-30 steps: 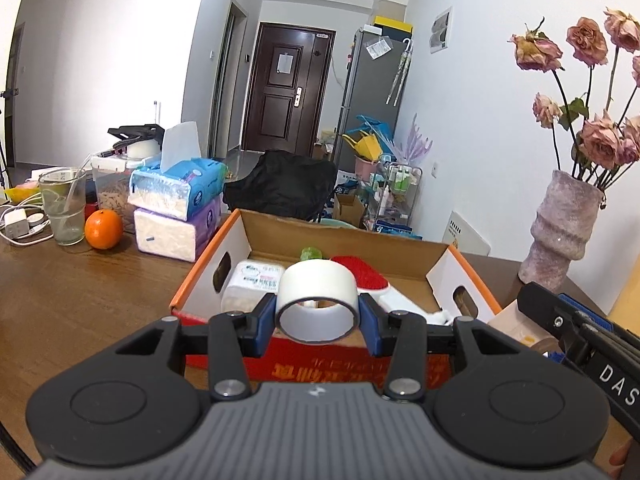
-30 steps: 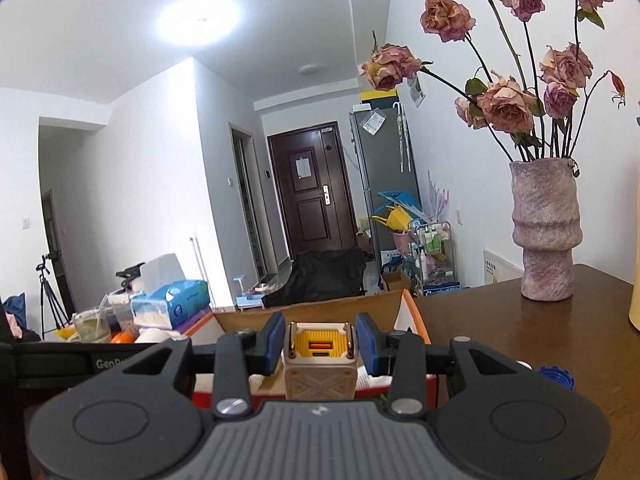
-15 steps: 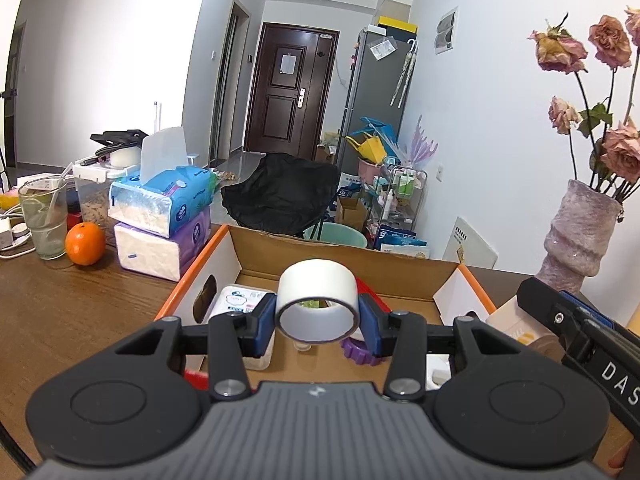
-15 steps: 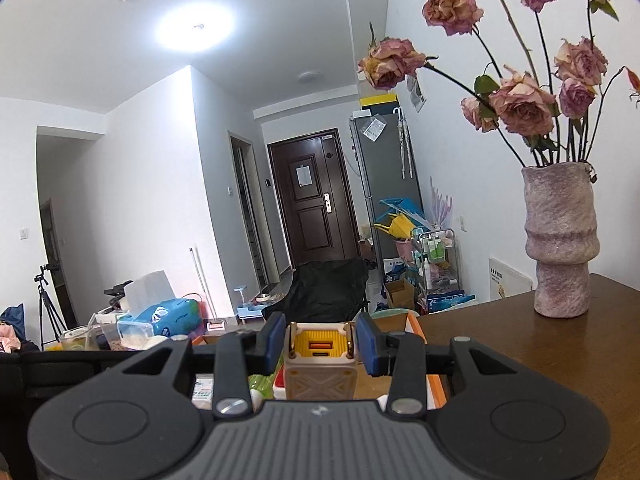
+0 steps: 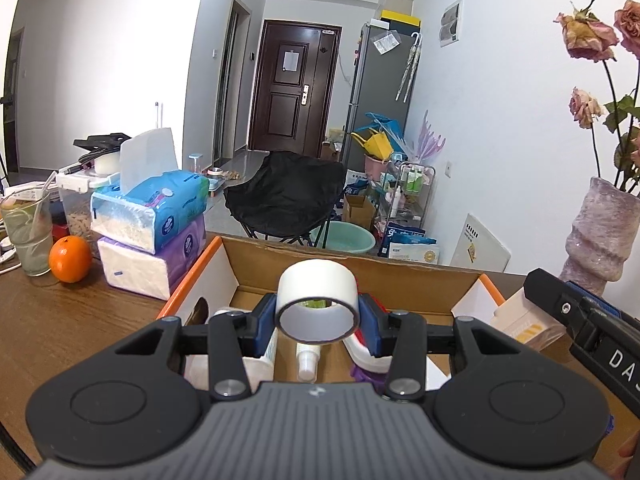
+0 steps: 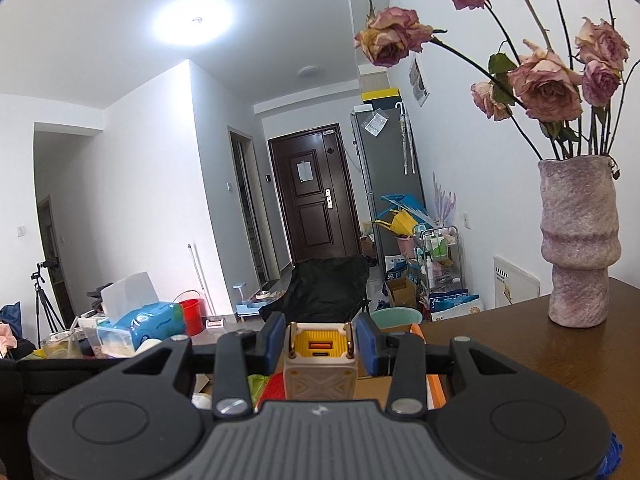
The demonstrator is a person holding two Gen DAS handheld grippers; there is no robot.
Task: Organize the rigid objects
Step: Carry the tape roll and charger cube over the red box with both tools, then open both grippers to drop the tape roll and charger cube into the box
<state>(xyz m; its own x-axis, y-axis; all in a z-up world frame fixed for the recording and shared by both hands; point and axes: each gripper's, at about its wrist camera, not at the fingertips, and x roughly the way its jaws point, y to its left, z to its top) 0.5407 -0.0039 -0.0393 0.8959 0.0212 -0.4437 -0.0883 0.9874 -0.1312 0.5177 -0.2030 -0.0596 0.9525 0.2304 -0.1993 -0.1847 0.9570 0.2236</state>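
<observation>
My left gripper (image 5: 317,316) is shut on a white tape roll (image 5: 317,304), held over the open cardboard box (image 5: 400,280) with orange rims. Inside the box lie a white bottle (image 5: 307,362), a white tube and a red-and-white object, partly hidden by the fingers. My right gripper (image 6: 320,342) is shut on a beige and yellow charger block (image 6: 320,364), which hangs over the same box (image 6: 434,390). In the left wrist view the right gripper's black body (image 5: 584,320) shows at the right with the beige charger (image 5: 524,320) in it.
Stacked tissue packs (image 5: 152,224), an orange (image 5: 70,259), a glass (image 5: 27,232) and a food container stand left of the box on the wooden table (image 5: 60,328). A pink vase with dried roses (image 6: 578,248) stands at the right. A black chair sits beyond the table.
Both grippers have moved forward with their loads, from before the box's near wall to over its inside. The vase and tissue packs appear closer. Neither grip has changed.
</observation>
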